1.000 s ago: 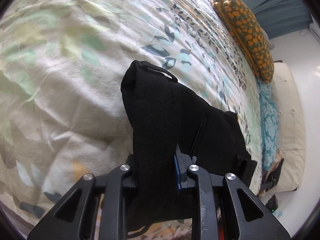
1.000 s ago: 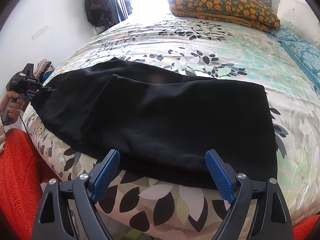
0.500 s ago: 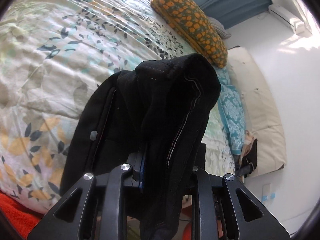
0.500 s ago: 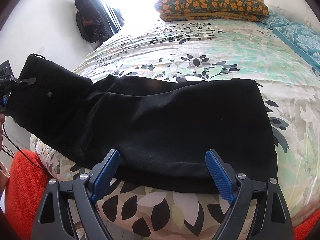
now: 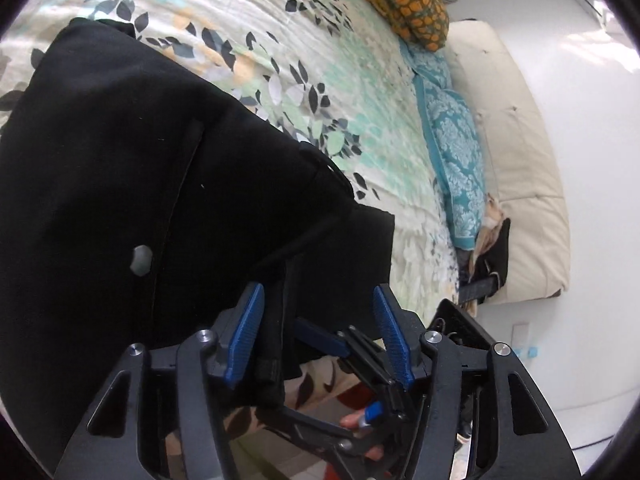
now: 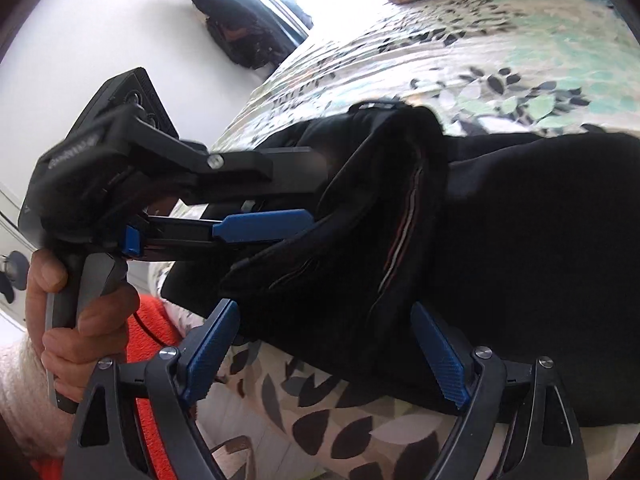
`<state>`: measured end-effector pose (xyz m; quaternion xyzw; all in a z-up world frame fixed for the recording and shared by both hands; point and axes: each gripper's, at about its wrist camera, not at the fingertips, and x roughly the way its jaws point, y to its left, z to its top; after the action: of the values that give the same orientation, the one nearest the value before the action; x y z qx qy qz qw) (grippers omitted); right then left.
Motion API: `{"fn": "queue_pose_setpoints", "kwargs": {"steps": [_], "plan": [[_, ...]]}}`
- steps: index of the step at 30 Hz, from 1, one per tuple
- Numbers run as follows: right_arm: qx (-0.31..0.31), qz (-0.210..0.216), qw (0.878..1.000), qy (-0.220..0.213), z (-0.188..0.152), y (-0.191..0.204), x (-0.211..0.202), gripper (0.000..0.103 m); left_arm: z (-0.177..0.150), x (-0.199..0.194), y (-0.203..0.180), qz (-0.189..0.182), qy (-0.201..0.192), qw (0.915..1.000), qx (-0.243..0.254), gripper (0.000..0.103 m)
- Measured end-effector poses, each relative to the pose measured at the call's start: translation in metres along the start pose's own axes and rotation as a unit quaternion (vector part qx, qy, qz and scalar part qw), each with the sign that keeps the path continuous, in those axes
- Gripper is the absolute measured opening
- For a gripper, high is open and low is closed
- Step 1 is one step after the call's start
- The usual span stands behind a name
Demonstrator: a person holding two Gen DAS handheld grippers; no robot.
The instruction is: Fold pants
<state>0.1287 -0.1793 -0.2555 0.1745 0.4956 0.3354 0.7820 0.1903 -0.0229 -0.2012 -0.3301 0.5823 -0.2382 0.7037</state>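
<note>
Black pants (image 5: 120, 200) lie doubled over on the floral bedspread (image 5: 320, 60), a grey button showing on the top layer. My left gripper (image 5: 320, 320) has its jaws opening; a strip of pants fabric hangs between them beside the left pad, and the right pad stands apart from it. From the right wrist camera, the left gripper (image 6: 316, 190) reaches in from the left at the folded waistband, held by a hand (image 6: 80, 312). My right gripper (image 6: 326, 344) is open at the bed's near edge, with the bunched pants (image 6: 520, 240) just ahead of its pads.
An orange-patterned pillow (image 5: 404, 4), a teal pillow (image 5: 456, 152) and a cream headboard cushion (image 5: 520, 160) lie at the bed's far end. A red-orange fabric (image 6: 152, 328) is below the bed edge. A dark bag (image 6: 240, 28) hangs by the window.
The left gripper carried the waistband end across the pants to the right gripper's side, laying it over the rest. Its jaws, shut on the fabric before, have come apart. The right gripper turned left.
</note>
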Motion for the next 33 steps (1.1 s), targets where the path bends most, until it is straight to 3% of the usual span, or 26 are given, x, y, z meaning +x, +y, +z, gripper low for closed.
{"fn": "queue_pose_setpoints", "kwargs": {"steps": [5,9,14,17,18,19,20,21,22,28,33], "plan": [[0.012,0.018,1.000,-0.006,-0.001,-0.006,0.000,0.088,-0.008,-0.074,0.009,0.048,-0.081,0.9951,0.031,0.069],[0.044,0.039,0.998,-0.004,0.003,-0.006,0.001,0.098,-0.018,-0.117,0.039,0.099,-0.135,0.9857,0.022,0.070],[0.151,0.106,0.982,-0.025,0.013,-0.022,-0.005,0.101,-0.034,-0.121,0.081,0.100,-0.144,0.9841,-0.029,0.070],[0.154,0.075,0.985,0.002,0.020,-0.018,0.007,0.101,-0.041,-0.105,0.087,0.114,-0.137,0.9835,-0.034,0.070],[0.130,0.045,0.990,0.022,0.023,-0.010,0.014,0.098,-0.043,-0.100,0.087,0.115,-0.133,0.9839,-0.033,0.070],[0.098,0.006,0.994,0.048,0.025,-0.002,0.024,0.066,-0.043,-0.096,0.085,0.115,-0.130,0.9843,-0.033,0.070],[0.048,-0.070,0.994,0.070,0.025,0.012,0.035,0.041,-0.045,-0.097,0.082,0.114,-0.130,0.9845,-0.032,0.070],[0.048,-0.070,0.994,0.070,0.025,0.012,0.035,0.036,-0.046,-0.100,0.080,0.113,-0.132,0.9844,-0.029,0.070],[0.051,-0.070,0.994,0.059,0.025,0.015,0.032,0.023,-0.046,-0.104,0.077,0.114,-0.137,0.9837,-0.024,0.070],[0.055,0.009,0.997,-0.045,0.044,0.036,-0.054,0.019,-0.050,-0.125,0.062,0.124,-0.165,0.9784,0.007,0.070],[0.093,0.013,0.992,-0.085,0.045,0.001,-0.114,0.019,-0.052,-0.106,0.051,0.124,-0.148,0.9808,0.023,0.070]]}}
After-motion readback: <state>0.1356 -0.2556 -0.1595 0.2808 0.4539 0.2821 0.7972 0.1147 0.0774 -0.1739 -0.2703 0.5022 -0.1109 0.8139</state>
